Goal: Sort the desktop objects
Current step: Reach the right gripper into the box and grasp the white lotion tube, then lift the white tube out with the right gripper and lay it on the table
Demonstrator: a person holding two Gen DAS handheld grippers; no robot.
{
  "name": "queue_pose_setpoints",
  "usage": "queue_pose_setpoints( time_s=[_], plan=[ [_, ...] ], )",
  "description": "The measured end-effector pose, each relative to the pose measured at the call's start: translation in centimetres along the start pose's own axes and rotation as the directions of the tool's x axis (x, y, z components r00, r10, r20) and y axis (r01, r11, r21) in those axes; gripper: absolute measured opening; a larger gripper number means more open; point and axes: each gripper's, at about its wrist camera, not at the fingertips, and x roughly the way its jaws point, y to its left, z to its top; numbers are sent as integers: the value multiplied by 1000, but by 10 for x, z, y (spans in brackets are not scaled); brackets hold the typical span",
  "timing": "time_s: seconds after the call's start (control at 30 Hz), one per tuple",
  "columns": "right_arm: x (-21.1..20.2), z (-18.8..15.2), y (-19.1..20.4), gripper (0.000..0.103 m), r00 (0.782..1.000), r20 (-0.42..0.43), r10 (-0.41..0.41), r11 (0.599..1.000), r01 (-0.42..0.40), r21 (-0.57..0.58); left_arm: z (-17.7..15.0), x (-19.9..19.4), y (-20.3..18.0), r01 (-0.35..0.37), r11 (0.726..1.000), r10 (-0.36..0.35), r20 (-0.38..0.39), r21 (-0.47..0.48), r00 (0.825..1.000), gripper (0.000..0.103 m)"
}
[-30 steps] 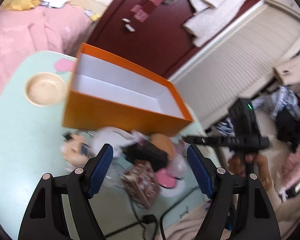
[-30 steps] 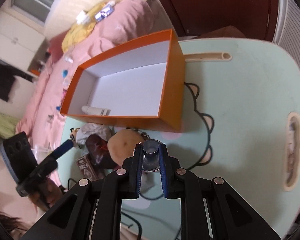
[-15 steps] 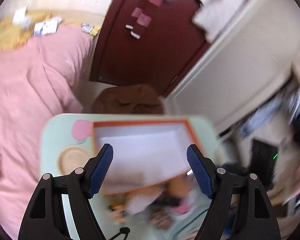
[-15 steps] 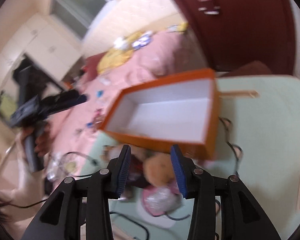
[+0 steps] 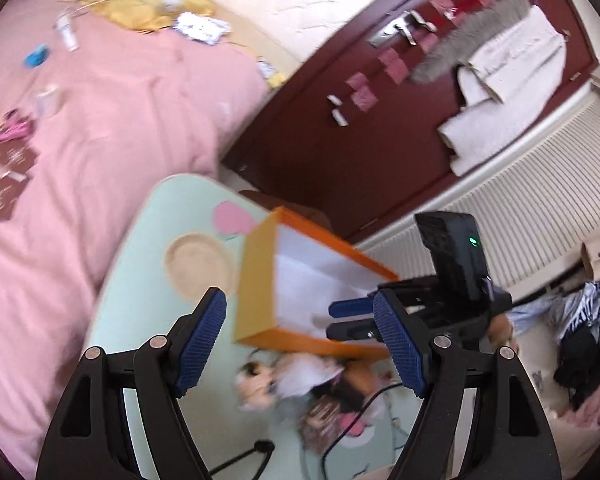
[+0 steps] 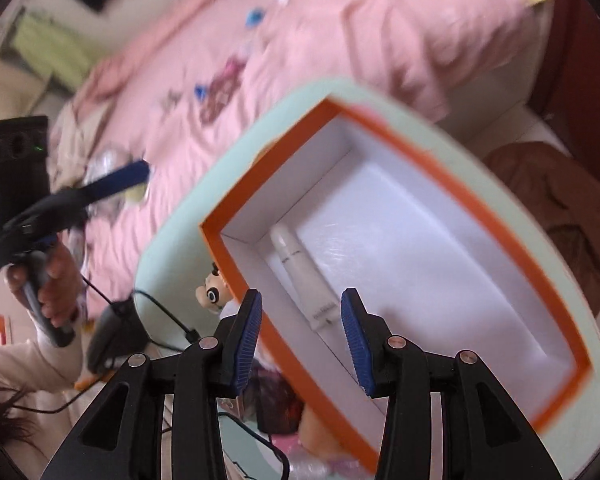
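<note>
Both tongs stand apart, empty. Left view: left gripper (image 5: 300, 344) gapes wide before the orange box (image 5: 284, 280) on the mint table (image 5: 140, 272). Right view — right gripper (image 6: 302, 340), narrower, jaws just opened, hovers above a white tube (image 6: 304, 280) lying in the box.

Orange box (image 6: 452, 184), white tube (image 6: 304, 276) lying inside

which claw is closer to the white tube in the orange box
Right. The right claw hangs directly over the white tube in the orange box; the left claw sits outside the box's near side.
</note>
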Motion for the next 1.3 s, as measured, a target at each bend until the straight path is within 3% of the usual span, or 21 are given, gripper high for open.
queue_pose_setpoints(
  time_s=[0.17,0.23,0.27,0.4,0.5,0.6,0.8,0.9,1.1,1.3],
  plan=[
    [40,26,5,41,991,-129,-36,998,29,-55,-8,-6,26,-58,998,57,-15,-34,998,77],
    [52,29,3,41,983,-180,-48,996,34,-83,-9,-5,32,-44,998,43,-16,-55,999,77],
    [57,28,4,34,978,-196,-78,992,57,-111,-9,-4,34,-35,997,34,-16,-64,999,77],
    [57,32,5,18,968,-186,-168,978,140,-156,-10,-3,36,-8,998,8,-11,-68,1000,77],
    [53,32,-1,28,962,-160,-222,967,196,-160,-11,-3,35,-1,998,0,-14,-66,1000,77],
    [49,31,-7,19,971,-133,-196,977,181,-115,-12,-2,36,-3,998,2,-20,-70,1000,77],
    [13,22,-22,19,980,7,-200,980,200,-15,-16,-8,35,-4,998,3,-19,-61,1000,77],
    [-19,9,-23,19,980,113,-166,986,163,39,-18,-10,34,-6,999,5,-26,-52,1000,77],
    [-69,-56,-15,19,956,293,3,989,-46,139,-30,-2,27,-7,999,4,-75,-33,997,77],
    [-38,-126,2,19,940,330,90,956,-174,234,-55,9,14,7,1000,-8,-140,-7,990,77]
  ],
)
